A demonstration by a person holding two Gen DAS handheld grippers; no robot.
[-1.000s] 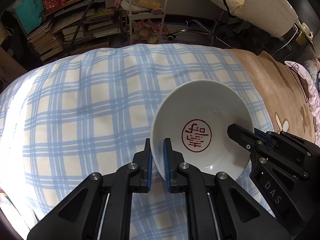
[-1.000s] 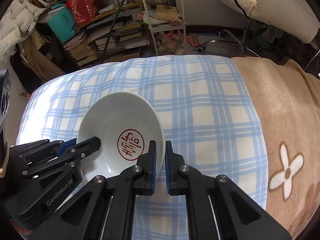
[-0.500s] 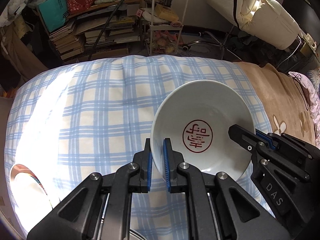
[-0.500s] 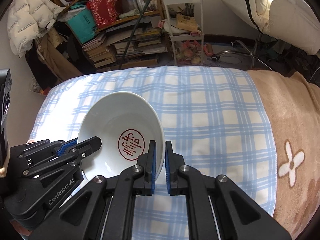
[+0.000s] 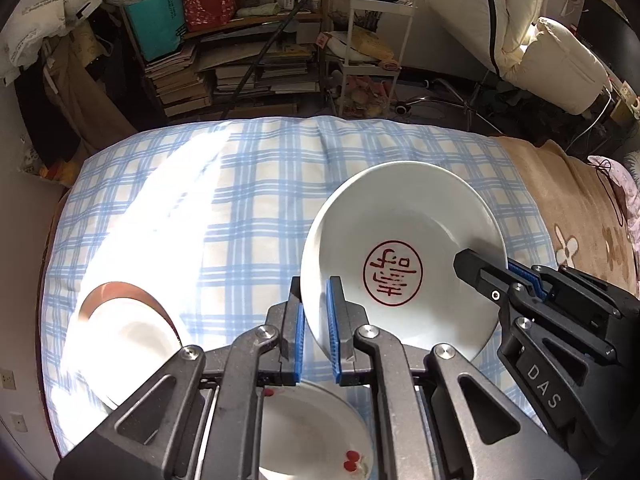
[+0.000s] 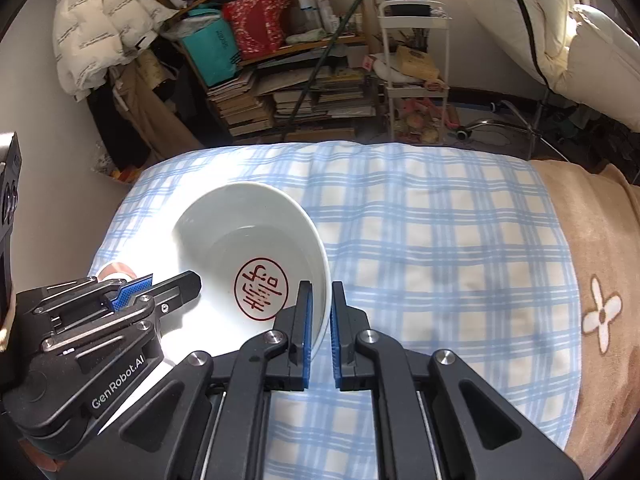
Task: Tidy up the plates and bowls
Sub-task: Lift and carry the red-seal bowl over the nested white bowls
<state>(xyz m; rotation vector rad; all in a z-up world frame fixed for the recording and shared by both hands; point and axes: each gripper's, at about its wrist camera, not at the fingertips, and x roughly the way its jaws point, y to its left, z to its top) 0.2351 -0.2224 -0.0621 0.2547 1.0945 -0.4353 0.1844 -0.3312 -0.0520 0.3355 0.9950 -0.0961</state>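
Both tongs grasp one white bowl (image 5: 400,256) with a red seal mark inside: the left tongs (image 5: 316,320) pinch its left rim, the right tongs (image 6: 318,320) its opposite rim, holding it tilted above the blue plaid bed cover (image 6: 420,240). Below the left tongs lie a cherry-print plate (image 5: 320,432) and, to their left, a brown-rimmed plate (image 5: 128,332) in glare.

Two wrist fisheyes, each mounted behind its jaws, looking steeply down and forward over the bed (image 5: 248,200). Left view: close above the bowl (image 5: 400,256), seen at its right; plates (image 5: 132,344) below. Right view: same bowl (image 6: 248,256) at its left. Shared: bowl, checked bed, brown blanket (image 6: 600,264), bookshelf (image 5: 240,68) and cart (image 6: 412,72) beyond; each shows the other gripper.
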